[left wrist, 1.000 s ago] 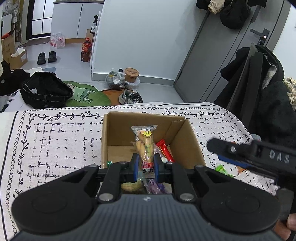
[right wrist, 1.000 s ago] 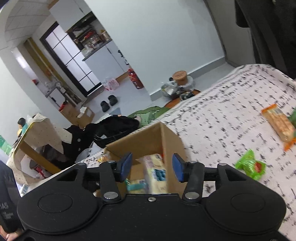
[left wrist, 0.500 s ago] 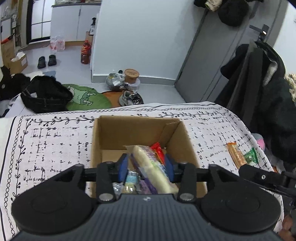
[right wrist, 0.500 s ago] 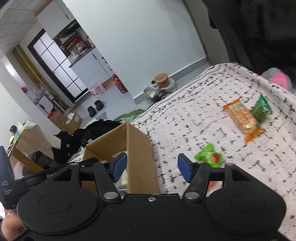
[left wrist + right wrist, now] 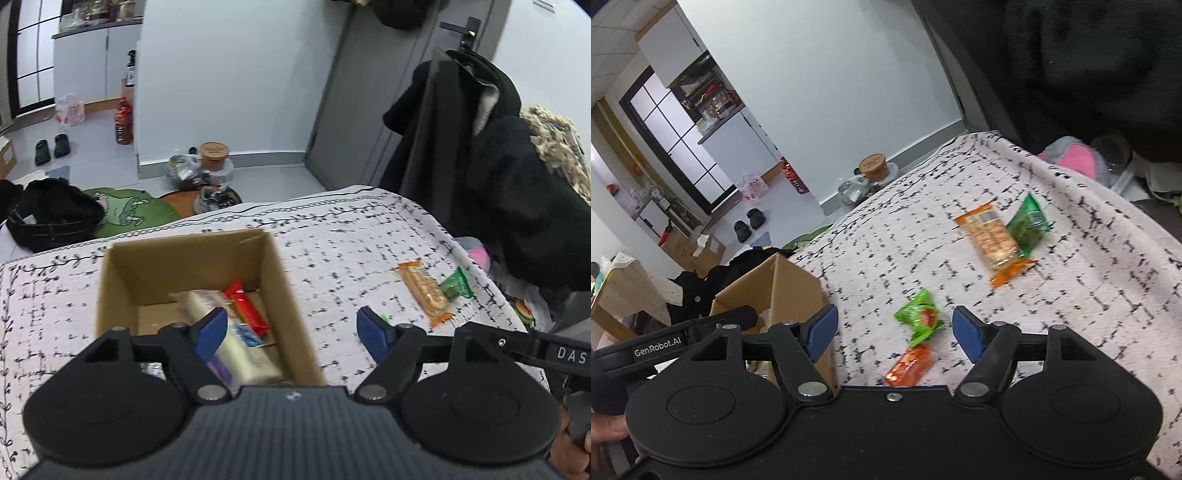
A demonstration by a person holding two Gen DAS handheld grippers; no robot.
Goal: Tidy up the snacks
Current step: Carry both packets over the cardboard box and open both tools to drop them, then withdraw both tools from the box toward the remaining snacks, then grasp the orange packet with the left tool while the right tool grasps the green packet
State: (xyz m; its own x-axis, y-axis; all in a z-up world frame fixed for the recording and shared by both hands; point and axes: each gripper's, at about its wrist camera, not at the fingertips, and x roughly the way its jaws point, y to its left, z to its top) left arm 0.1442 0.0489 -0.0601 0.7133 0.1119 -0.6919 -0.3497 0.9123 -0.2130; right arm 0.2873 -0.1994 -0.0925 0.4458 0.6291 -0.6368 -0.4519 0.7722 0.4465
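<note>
cardboard box (image 5: 288, 295) | holds pale packet (image 5: 240, 343), red bar (image 5: 247, 310)

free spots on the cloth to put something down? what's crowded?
Bare cloth between the cardboard box and the orange cracker pack, and left of the box to the table edge. Crowded: inside the box, and beside the right gripper, where the green candy and orange bar lie.

Pale walls (image 5: 229, 74) meet a light floor (image 5: 96, 147). A grey door (image 5: 373, 96) stands shut beside dark coats (image 5: 480, 155). Black slippers (image 5: 51, 147), a red bottle (image 5: 123, 122) and a green mat (image 5: 129, 210) lie beyond the bench's far edge; white cabinets (image 5: 81, 66) stand behind.
</note>
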